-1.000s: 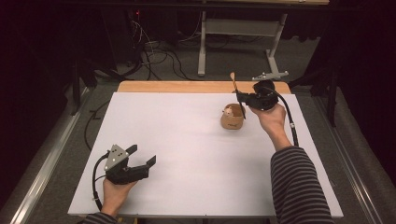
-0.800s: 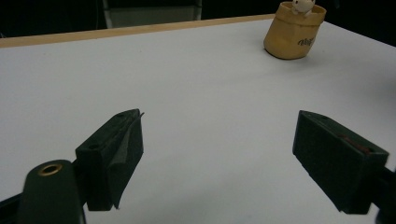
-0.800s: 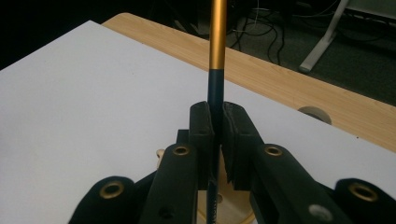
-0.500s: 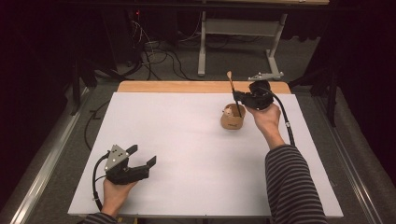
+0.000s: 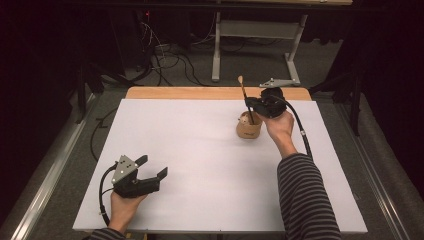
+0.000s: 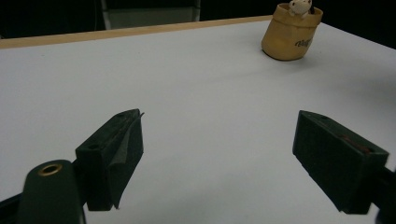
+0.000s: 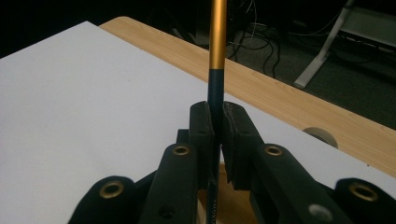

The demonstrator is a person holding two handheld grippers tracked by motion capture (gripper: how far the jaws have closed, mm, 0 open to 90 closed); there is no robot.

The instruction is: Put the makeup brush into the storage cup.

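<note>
A tan pouch-shaped cup (image 5: 249, 127) stands on the white table (image 5: 200, 150) at the far right, with a small pale figure at its mouth (image 6: 299, 6). My right gripper (image 5: 252, 104) hangs just above it, shut on a thin brush (image 5: 244, 95) with a black handle and a gold band (image 7: 217, 37). The brush stands nearly upright and its lower end reaches down into the cup's mouth. In the right gripper view the jaws (image 7: 216, 116) pinch the black handle. My left gripper (image 5: 154, 166) rests near the front left, open, with bare table between its fingers (image 6: 116, 154).
A wooden strip (image 5: 200, 93) runs along the table's far edge, with a round cable hole (image 7: 320, 135) in it. Beyond it are the floor, cables and a metal stand (image 5: 280, 82). A striped sleeve (image 5: 305, 195) lies over the right side.
My right hand has shifted slightly to the left with the brush, bringing its lower end over the cup. The left gripper has not moved.
</note>
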